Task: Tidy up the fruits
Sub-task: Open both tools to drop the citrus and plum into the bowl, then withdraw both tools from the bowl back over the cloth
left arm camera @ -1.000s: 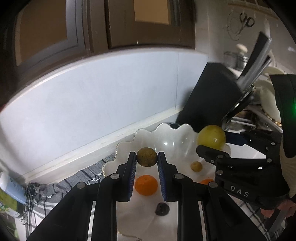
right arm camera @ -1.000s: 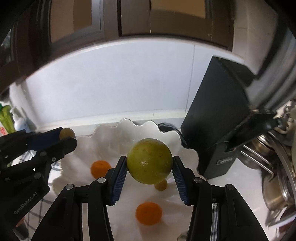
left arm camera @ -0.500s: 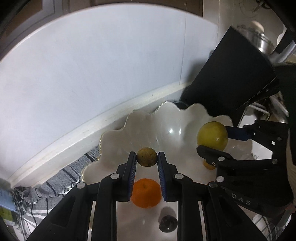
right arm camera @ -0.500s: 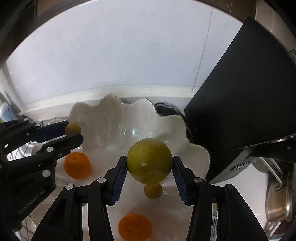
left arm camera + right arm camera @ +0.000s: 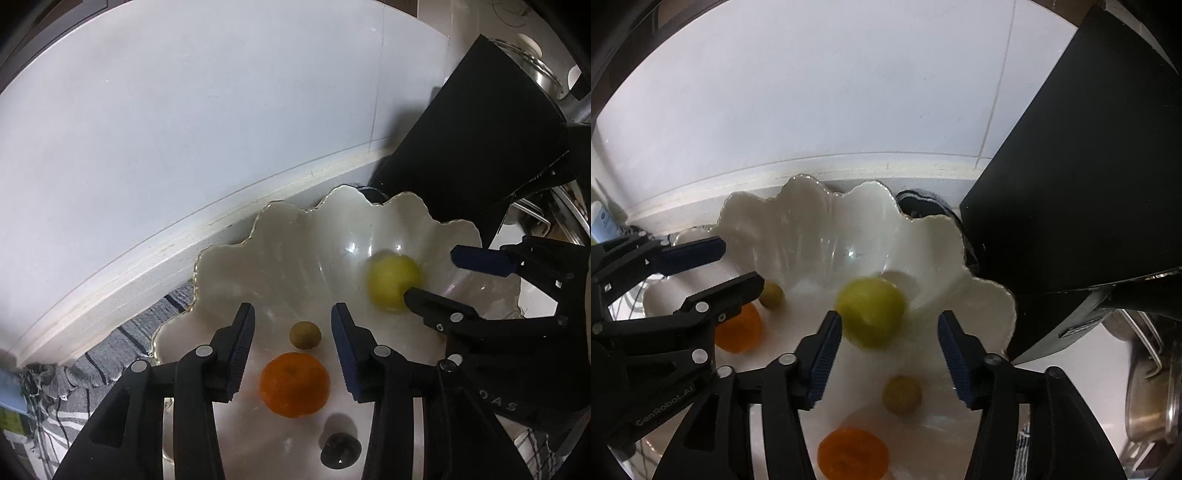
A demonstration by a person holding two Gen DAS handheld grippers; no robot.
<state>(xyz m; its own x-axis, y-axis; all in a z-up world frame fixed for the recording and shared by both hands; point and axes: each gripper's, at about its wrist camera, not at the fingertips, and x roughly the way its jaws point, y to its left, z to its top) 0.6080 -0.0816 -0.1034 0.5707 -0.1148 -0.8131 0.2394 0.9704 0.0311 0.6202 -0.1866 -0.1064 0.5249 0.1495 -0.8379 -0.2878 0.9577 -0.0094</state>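
both fruits just dropped into the bowl

my left gripper and right gripper have both just been opening, jaws now apart, nothing pinched. nearest in the left view sit a dark berry and an orange, then the small brown fruit lying loose between my left jaws. further in, the yellow-green fruit is blurred, likely still settling. all inside the white scalloped bowl. i count 2 oranges in the right view. any fruit left outside, i can't see.
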